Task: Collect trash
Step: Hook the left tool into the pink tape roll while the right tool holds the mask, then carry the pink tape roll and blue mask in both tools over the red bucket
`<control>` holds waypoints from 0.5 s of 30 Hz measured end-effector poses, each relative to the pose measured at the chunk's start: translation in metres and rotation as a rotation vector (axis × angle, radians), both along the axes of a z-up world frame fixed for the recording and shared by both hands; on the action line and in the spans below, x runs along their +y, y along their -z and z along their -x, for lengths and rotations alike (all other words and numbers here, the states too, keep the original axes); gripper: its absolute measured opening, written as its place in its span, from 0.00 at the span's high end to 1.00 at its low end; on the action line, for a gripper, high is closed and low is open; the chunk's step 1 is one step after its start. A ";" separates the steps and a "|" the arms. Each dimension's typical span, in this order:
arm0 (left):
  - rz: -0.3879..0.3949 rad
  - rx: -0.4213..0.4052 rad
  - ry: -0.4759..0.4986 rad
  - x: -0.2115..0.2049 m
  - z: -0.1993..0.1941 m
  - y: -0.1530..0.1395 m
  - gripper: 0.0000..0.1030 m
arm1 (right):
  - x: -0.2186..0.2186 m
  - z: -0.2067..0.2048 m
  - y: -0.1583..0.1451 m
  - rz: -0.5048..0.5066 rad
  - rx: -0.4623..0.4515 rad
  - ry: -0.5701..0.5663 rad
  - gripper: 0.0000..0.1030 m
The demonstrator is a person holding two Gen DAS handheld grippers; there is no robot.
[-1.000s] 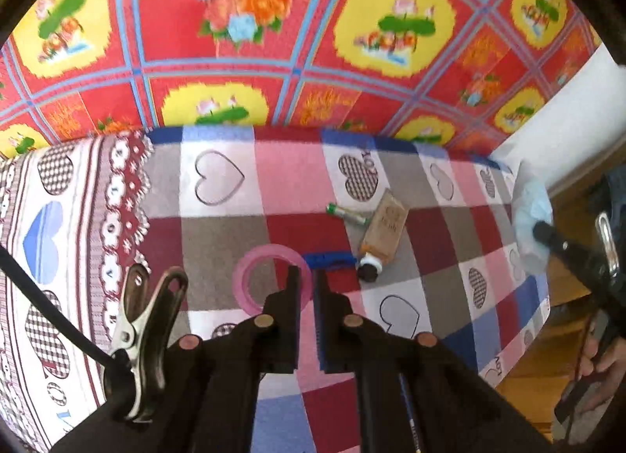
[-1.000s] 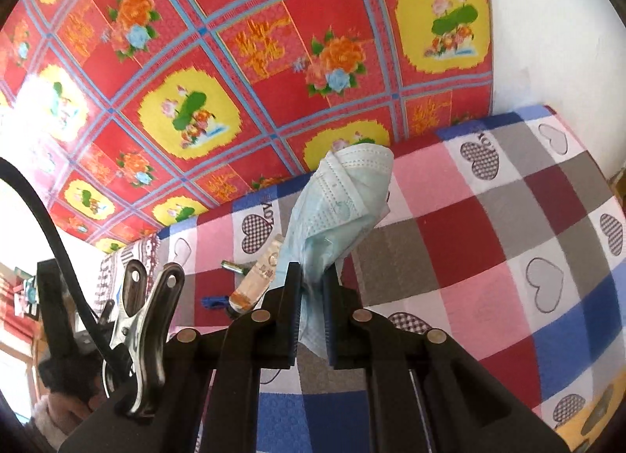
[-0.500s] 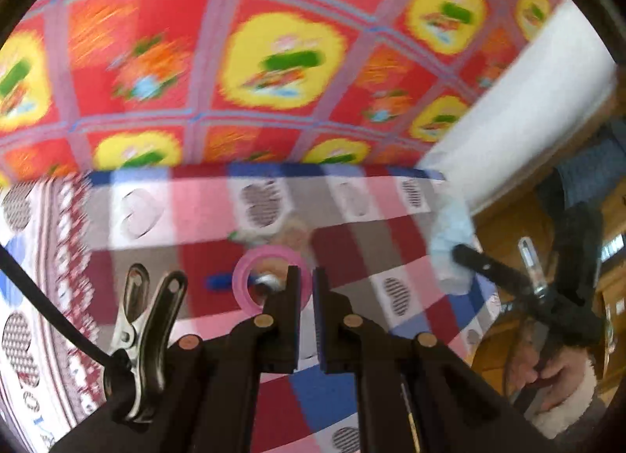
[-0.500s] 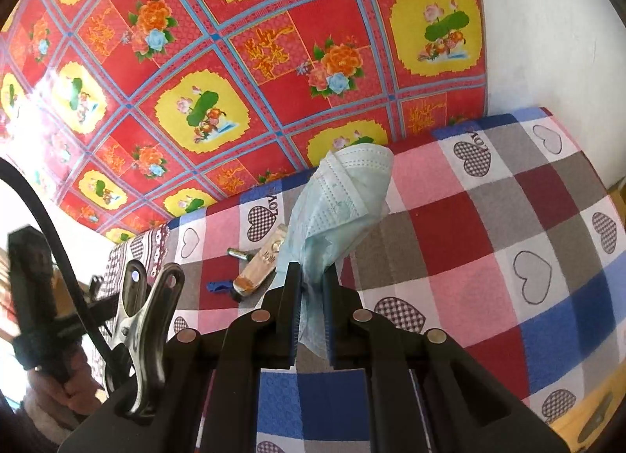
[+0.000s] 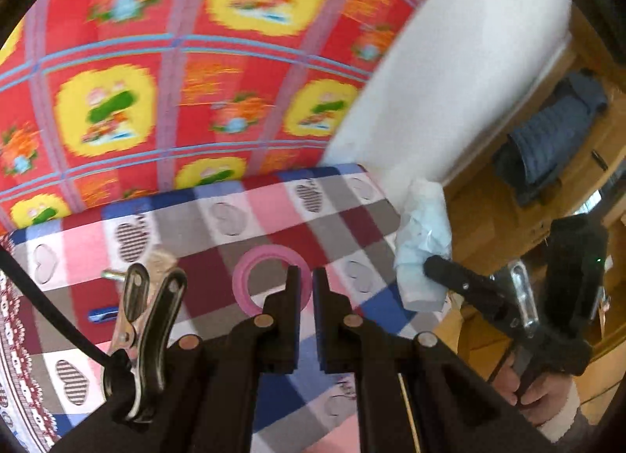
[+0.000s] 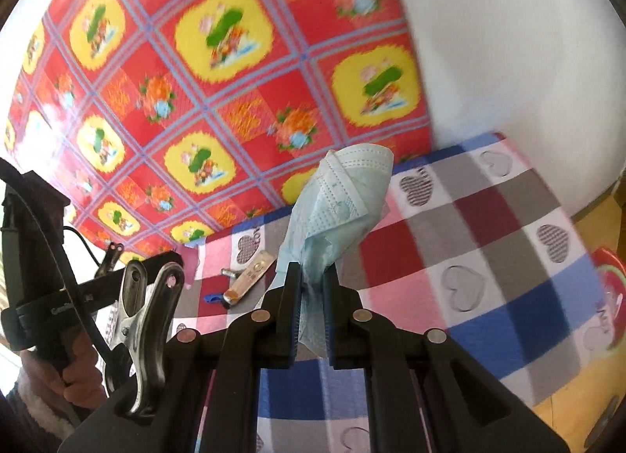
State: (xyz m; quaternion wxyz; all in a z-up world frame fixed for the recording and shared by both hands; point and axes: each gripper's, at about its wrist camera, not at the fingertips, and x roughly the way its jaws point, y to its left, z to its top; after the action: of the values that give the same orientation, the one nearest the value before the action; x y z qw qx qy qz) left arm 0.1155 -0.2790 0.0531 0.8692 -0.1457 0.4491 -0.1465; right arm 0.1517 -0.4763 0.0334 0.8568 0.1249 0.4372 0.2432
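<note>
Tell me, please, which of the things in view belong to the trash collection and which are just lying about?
Belonging to the job:
face mask, clamped in the right gripper
pink tape ring, clamped in the left gripper
tube, small bottle and blue scrap on the checked cloth

Just lying about:
dark garment on the wooden floor
red floral cloth

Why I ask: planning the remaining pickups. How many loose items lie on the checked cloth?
3: a tan tube lying at a slant, a small bolt-like piece beside it, and a blue scrap by the tube's dark cap end. Others may lie hidden out of view.
</note>
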 end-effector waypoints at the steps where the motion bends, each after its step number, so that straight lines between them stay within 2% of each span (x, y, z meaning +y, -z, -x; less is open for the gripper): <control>1: -0.001 -0.008 0.011 -0.010 0.000 -0.003 0.94 | -0.007 0.001 -0.004 -0.004 -0.009 0.006 0.89; 9: 0.028 -0.044 0.153 -0.109 -0.010 -0.017 0.94 | -0.096 0.028 -0.033 0.017 -0.107 0.106 0.89; 15: 0.038 -0.058 0.328 -0.197 -0.025 -0.025 0.94 | -0.160 0.052 -0.048 0.054 -0.145 0.203 0.89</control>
State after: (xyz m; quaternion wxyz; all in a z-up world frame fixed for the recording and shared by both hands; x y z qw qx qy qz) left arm 0.1402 -0.4764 0.0780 0.8434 -0.0825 0.4387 -0.2990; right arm 0.1000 -0.6360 0.0813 0.9094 0.1278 0.3657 0.1517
